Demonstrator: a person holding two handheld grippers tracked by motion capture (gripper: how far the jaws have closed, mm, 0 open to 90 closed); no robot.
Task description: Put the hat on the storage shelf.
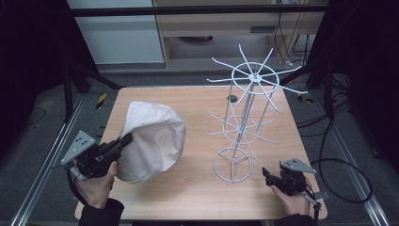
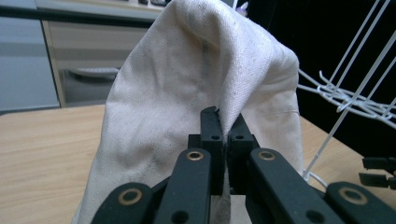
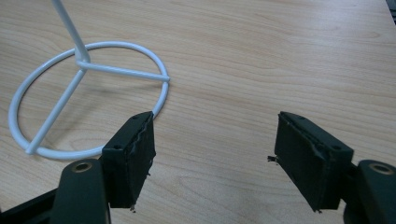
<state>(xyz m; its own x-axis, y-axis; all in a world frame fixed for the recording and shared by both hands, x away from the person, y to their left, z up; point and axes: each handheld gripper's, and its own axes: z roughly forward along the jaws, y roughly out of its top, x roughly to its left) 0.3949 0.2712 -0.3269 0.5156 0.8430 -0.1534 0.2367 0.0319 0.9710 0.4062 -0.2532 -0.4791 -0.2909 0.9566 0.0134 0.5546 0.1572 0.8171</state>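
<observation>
- Pale wooden table (image 1: 197,188) on a metal frame, dark floor and cables around it, a cabinet behind; the work sits toward the person's side of the top.
- Left gripper (image 1: 126,140) is clenched on a fold of the cream cloth (image 1: 153,139); in the left gripper view the jaws stand pressed together with a ridge of fabric pinched between them (image 2: 227,133).
- Right gripper (image 1: 266,175) is released, jaws spread wide with nothing between them, resting low near the table's front right, just beside the base ring (image 3: 88,98) of the white wire rack (image 1: 244,117).
- The step in hand looks like lifting the cloth to hang or drape it on the rack. To do it well, I judge the left grip should stay firm on that fold while the cloth rises clear of the table, so the hanging part does not drag.
- The free right gripper would best steady the rack at its base or pole, since the thin wire frame looks light and could tip if the cloth snags a prong.
- Approach from above the prongs rather than from the side; the spokes stick outward and would catch loose fabric.
- The cloth is an off-white woven piece, faintly speckled, bunched into a rounded dome with soft creases, its lower edge touching the table left of the rack and apart from it.
- The rack has two tiers of radiating spokes on a slim upright, standing on the ring base at the table's right half.
</observation>
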